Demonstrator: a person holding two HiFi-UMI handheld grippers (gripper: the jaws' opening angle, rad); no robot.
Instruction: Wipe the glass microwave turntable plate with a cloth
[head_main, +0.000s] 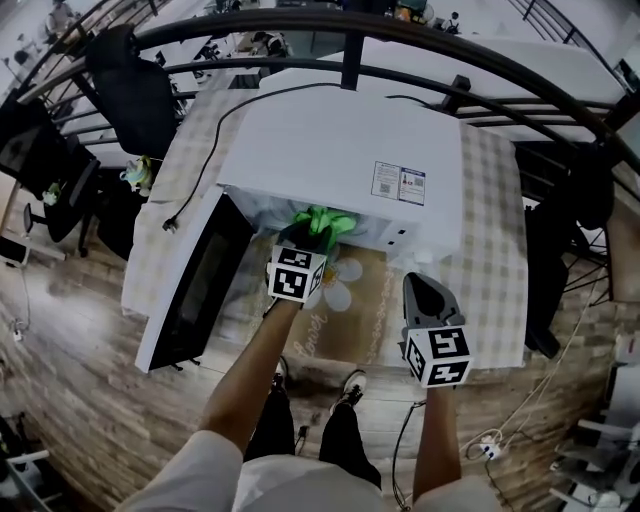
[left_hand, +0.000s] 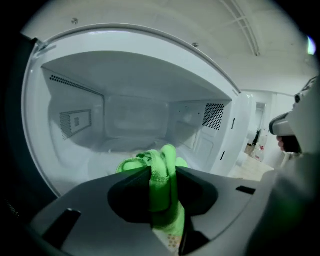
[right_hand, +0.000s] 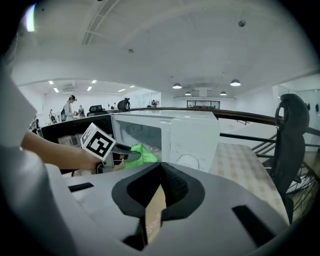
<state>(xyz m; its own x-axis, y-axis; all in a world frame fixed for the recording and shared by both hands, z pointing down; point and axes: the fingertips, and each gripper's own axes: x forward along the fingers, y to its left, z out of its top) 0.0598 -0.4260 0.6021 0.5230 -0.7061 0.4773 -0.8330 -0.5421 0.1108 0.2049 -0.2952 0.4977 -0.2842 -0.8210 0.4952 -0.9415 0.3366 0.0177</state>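
My left gripper (head_main: 313, 236) is shut on a bright green cloth (head_main: 325, 220) at the mouth of the open white microwave (head_main: 340, 160). In the left gripper view the cloth (left_hand: 150, 161) bunches out past the left gripper (left_hand: 163, 186), just inside the cavity. The glass turntable plate (left_hand: 112, 151) shows only faintly on the cavity floor beyond the cloth. My right gripper (head_main: 425, 292) hangs back at the lower right, outside the oven. In the right gripper view the right gripper (right_hand: 161, 171) is shut with nothing in it, and the cloth (right_hand: 141, 154) shows at the oven's opening.
The microwave door (head_main: 195, 285) stands swung open to the left. A tan mat with a daisy print (head_main: 352, 300) lies on the checked tablecloth (head_main: 495, 250) in front of the oven. A power cord (head_main: 205, 165) trails left. Black railings (head_main: 400, 75) run behind the table.
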